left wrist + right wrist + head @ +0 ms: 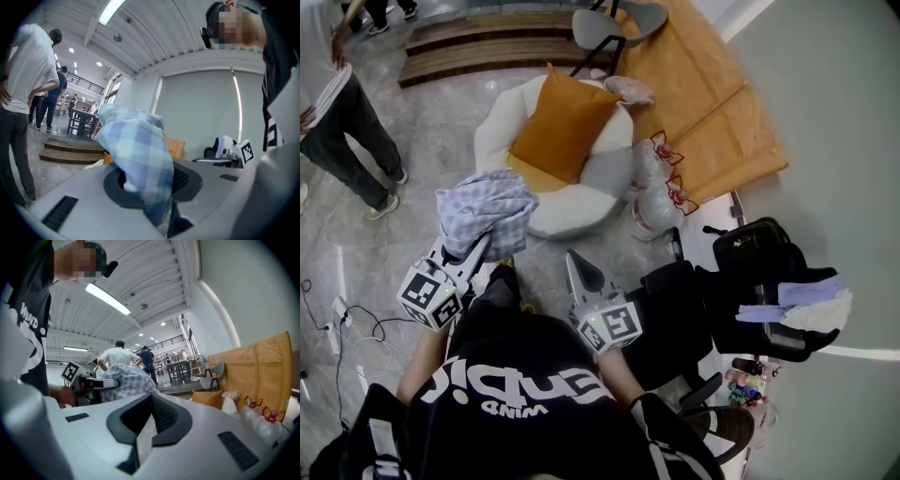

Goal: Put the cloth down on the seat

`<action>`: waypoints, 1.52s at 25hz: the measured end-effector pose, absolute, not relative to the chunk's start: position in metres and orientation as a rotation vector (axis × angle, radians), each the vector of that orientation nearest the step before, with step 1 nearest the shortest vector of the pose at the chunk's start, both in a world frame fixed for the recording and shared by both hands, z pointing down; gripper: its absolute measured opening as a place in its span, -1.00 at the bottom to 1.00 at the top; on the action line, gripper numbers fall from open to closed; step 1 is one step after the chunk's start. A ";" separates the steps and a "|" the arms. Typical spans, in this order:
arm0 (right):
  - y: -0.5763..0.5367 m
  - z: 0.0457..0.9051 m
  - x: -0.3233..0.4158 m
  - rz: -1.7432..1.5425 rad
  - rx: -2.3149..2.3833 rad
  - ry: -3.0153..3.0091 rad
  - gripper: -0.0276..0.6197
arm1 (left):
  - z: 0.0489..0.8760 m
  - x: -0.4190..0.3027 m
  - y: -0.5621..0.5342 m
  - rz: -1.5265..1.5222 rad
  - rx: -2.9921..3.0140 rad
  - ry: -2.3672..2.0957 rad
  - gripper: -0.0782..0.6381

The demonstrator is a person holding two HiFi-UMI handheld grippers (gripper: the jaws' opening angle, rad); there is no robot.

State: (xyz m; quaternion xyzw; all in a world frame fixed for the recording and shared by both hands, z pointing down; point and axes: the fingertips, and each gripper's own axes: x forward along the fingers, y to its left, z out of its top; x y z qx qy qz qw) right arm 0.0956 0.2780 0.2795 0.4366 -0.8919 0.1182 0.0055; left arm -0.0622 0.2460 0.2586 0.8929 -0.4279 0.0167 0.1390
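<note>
The left gripper (481, 248) reached forward and upward from the person's left side, marker cube toward the body; its fingers (183, 180) were clamped narrowly on the checked cloth (486, 206), which bunched up above them in the air, over the floor (412, 225) at the near left edge of the white round seat (572, 221); an orange cushion (562, 127) lay on that seat; the right gripper (580, 269) was held close before the chest, pointing forward, its fingers (165, 417) slightly apart with nothing between them.
</note>
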 end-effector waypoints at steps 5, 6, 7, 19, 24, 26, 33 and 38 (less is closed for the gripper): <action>0.259 0.284 0.086 0.392 1.357 -2.789 -0.85 | 0.256 -0.069 0.223 0.053 2.553 -1.230 -0.51; 0.255 0.284 0.085 0.396 1.358 -2.787 -0.85 | 0.258 -0.071 0.218 0.053 2.556 -1.221 -0.51; 0.251 0.285 0.083 0.398 1.359 -2.785 -0.85 | 0.259 -0.072 0.213 0.057 2.554 -1.215 -0.51; 0.171 0.302 0.051 0.455 1.401 -2.748 -0.85 | 0.278 -0.093 0.124 0.082 2.558 -1.103 -0.51; 0.125 0.294 0.035 0.424 1.427 -2.733 -0.86 | 0.270 -0.103 0.078 0.091 2.555 -1.072 -0.51; 0.109 0.290 0.030 0.409 1.440 -2.729 -0.85 | 0.267 -0.109 0.060 0.086 2.564 -1.059 -0.51; 0.063 0.284 0.020 0.416 1.499 -2.696 -0.85 | 0.276 -0.121 0.012 0.060 2.581 -0.993 -0.51; 0.056 0.283 0.017 0.416 1.532 -2.672 -0.85 | 0.278 -0.121 0.004 0.073 2.579 -0.942 -0.51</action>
